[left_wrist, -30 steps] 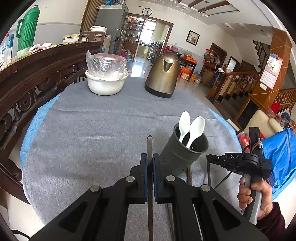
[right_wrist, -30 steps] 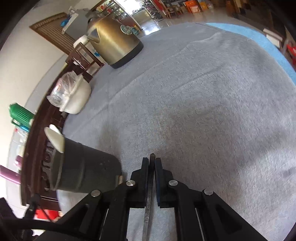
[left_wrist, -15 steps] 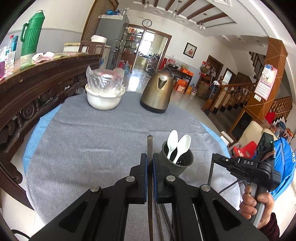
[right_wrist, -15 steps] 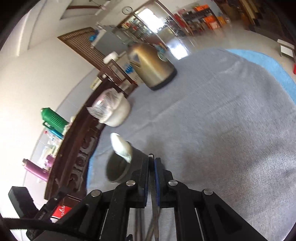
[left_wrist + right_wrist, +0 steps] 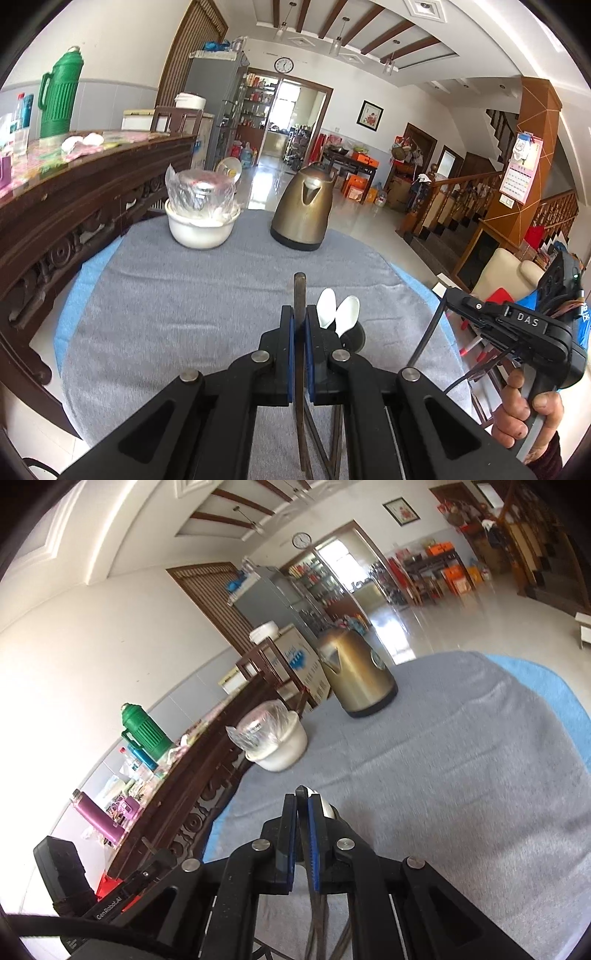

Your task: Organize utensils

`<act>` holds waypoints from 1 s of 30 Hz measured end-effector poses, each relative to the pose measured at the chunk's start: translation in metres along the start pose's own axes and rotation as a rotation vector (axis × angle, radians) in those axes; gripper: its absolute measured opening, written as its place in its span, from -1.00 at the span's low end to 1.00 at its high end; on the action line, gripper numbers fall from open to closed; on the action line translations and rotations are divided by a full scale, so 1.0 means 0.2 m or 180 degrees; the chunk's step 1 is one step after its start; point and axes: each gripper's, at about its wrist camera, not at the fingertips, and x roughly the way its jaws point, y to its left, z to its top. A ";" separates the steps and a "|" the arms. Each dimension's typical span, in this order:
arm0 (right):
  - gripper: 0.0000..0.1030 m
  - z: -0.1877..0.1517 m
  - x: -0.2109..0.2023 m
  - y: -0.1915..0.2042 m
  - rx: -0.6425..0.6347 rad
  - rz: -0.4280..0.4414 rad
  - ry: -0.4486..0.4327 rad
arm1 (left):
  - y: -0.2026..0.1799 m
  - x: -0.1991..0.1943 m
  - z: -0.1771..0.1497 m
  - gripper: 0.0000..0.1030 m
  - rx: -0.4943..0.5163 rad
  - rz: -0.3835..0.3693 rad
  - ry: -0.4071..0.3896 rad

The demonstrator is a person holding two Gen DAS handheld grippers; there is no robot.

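Note:
My left gripper [image 5: 300,314] is shut on a thin dark metal utensil [image 5: 299,284] that stands upright between the pads. Just behind it, low on the grey tablecloth [image 5: 184,314], is a dark utensil holder [image 5: 357,336] with two white spoons [image 5: 327,308], mostly hidden by my fingers. My right gripper [image 5: 303,801] is shut on another thin dark utensil [image 5: 301,792], lifted above the table. One white spoon [image 5: 327,806] peeks out past its right finger. A person's hand [image 5: 528,410] holds the right gripper's handle at the right edge.
A brass-coloured kettle [image 5: 303,214] and a white bowl [image 5: 201,229] holding a plastic-wrapped lid stand at the table's far side. A dark carved wooden sideboard [image 5: 55,206] with a green flask [image 5: 59,99] runs along the left. Stairs and a chair lie to the right.
Both grippers have risen with their utensils still held. The holder has sunk low behind the fingers in both views. The right view has swung up from the cloth toward the room.

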 end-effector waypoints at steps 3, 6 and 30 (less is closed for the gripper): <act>-0.88 0.03 -0.03 0.04 -0.0041 0.0032 -0.0081 | -0.02 -0.01 0.06 -0.90 0.0045 -0.0014 -0.0064; -0.88 0.08 -0.06 0.08 -0.0070 0.0070 -0.0159 | -0.04 -0.01 0.13 -0.90 0.0063 -0.0042 -0.0141; -0.56 0.10 0.72 -0.50 0.0514 -0.0763 0.1231 | -0.01 0.00 0.12 -0.90 0.0114 0.0014 -0.0228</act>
